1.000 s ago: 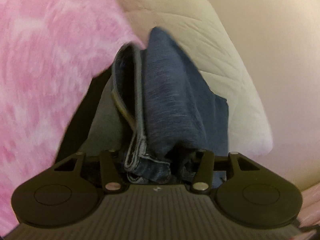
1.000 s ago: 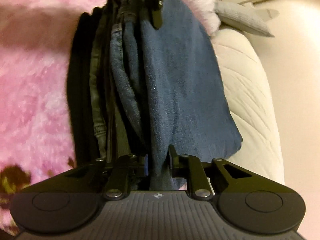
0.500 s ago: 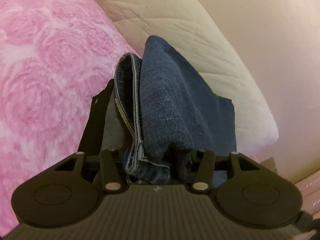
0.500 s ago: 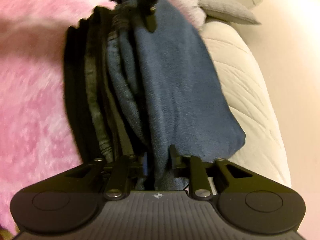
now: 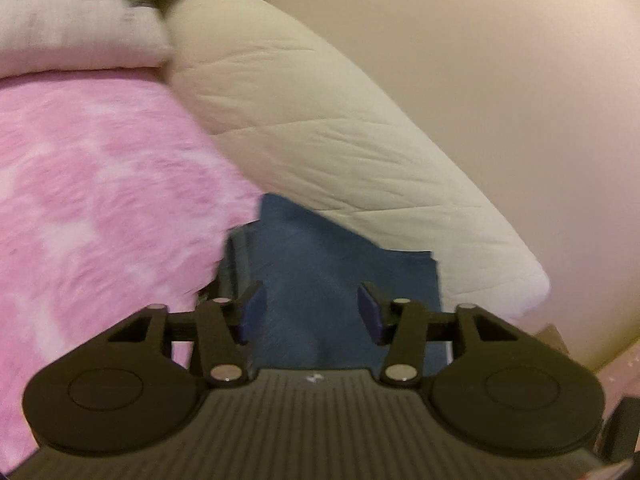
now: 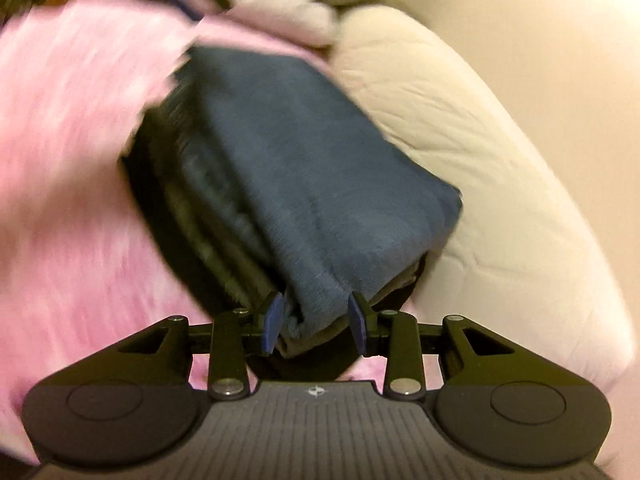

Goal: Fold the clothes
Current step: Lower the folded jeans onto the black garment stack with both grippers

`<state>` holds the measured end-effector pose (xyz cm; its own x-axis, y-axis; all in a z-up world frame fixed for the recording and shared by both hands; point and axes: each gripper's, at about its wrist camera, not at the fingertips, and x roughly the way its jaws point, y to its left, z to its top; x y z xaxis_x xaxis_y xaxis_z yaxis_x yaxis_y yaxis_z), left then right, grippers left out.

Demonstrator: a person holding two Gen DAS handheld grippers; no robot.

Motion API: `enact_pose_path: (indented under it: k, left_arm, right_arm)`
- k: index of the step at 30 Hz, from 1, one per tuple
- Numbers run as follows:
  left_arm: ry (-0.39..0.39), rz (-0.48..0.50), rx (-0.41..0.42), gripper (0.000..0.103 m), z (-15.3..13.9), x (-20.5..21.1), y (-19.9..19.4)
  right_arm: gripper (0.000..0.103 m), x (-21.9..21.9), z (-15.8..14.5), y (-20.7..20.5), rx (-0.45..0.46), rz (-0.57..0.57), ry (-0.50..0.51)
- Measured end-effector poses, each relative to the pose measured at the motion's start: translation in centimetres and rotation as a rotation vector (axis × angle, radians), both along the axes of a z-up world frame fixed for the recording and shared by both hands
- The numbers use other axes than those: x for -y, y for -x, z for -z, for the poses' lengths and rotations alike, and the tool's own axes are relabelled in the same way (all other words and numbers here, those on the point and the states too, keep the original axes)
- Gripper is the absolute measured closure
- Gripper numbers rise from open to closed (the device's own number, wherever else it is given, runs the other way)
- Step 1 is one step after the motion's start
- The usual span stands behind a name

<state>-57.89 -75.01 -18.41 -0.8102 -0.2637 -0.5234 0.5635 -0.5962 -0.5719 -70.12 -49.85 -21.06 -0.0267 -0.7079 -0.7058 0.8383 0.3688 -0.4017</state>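
Denim, dark blue, folded into a thick block: the folded jeans lie on the pink fleece blanket, their right edge against the quilted cream cushion. Darker garments, black and grey, are stacked under and along the left side of the block; the view is blurred, so their number cannot be told.

Right claw: jaws opening, blue pads standing either side of the near end of the denim block. Cloth is between them, but a gap shows at each pad, so no grip.

Left claw: jaws closing at this moment, yet wide apart, pads clear of the fabric. The blue denim lies below and beyond them, not pinched.

Left view also shows the same pink blanket to the left and the cream cushion running diagonally to the right. A pale bundle of bedding sits at the top left, too blurred to identify further.
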Motion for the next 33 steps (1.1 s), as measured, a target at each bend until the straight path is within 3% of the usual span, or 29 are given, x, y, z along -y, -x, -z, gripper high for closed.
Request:
enact_pose_path:
  k: [4,5,8,12,16,19,25,28,33]
  left_arm:
    - [-0.035,0.102,0.187,0.073,3.5,1.6,3.3]
    - [-0.028,0.113,0.227,0.084,4.7,1.7,3.4]
    - [-0.087,0.074,0.219,0.095,6.8,2.7,2.4]
    - [-0.052,0.083,0.219,0.096,6.1,2.5,2.5]
    - [-0.023,0.079,0.230,0.095,6.0,1.9,3.0]
    - [-0.002,0.085,0.244,0.091,5.7,1.6,3.4]
    - [0.107,0.176,0.290,0.059,2.3,-0.6,4.4]
    - [0.112,0.189,0.321,0.059,1.6,-1.6,4.4]
    - [0.137,0.206,0.411,0.059,3.7,-1.9,5.9]
  right_arm:
    - [0.070,3.9,-0.9,1.6,0.227,0.161,-0.061]
    - [0.070,4.7,-0.8,1.8,0.272,0.188,-0.080]
    - [0.070,6.0,-0.2,2.1,0.331,0.216,-0.134]
    - [0.070,6.8,-0.2,1.5,0.346,0.180,-0.137]
    - [0.069,7.6,2.0,1.2,0.342,0.173,-0.236]
    - [0.069,8.1,1.5,1.5,0.350,0.179,-0.271]
    - [0.069,9.9,-2.3,3.6,0.395,0.212,-0.171]
    - [0.069,12.7,-3.0,5.2,0.405,0.239,-0.121]
    - [0.069,18.4,-2.1,7.1,0.429,0.263,-0.079]
